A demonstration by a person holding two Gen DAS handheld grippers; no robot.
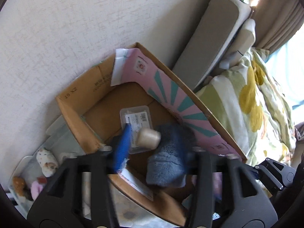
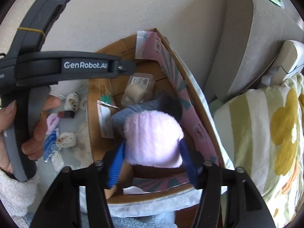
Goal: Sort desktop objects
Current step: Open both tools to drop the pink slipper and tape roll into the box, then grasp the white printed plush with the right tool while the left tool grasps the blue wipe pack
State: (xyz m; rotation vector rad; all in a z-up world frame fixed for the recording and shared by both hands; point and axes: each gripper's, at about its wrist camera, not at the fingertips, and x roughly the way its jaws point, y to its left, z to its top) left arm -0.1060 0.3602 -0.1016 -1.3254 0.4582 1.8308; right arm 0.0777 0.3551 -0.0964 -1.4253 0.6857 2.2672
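Note:
An open cardboard box (image 1: pixel 72 112) (image 2: pixel 191 79) stands against the wall. Inside lie a clear plastic tray (image 1: pixel 135 115) (image 2: pixel 141 81), a cream cylinder (image 1: pixel 149 137) (image 2: pixel 134 93) and a blue-grey fleece cloth (image 1: pixel 169 159) (image 2: pixel 125 115). My left gripper (image 1: pixel 152 152) hovers over the box, open and empty, blue pads wide apart. My right gripper (image 2: pixel 152 161) is shut on a fluffy pink item (image 2: pixel 152 138) held over the box. The left gripper's body (image 2: pixel 57 68) crosses the right wrist view.
Left of the box, small stuffed toys (image 1: pixel 46 161) (image 2: pixel 72 99), a pink item (image 2: pixel 52 122) and a small dark box (image 2: pixel 66 114) lie on a pale surface. Grey cushions (image 1: pixel 210 43) (image 2: pixel 239 43) and a flowered pillow (image 1: pixel 247 102) (image 2: pixel 266 133) stand right.

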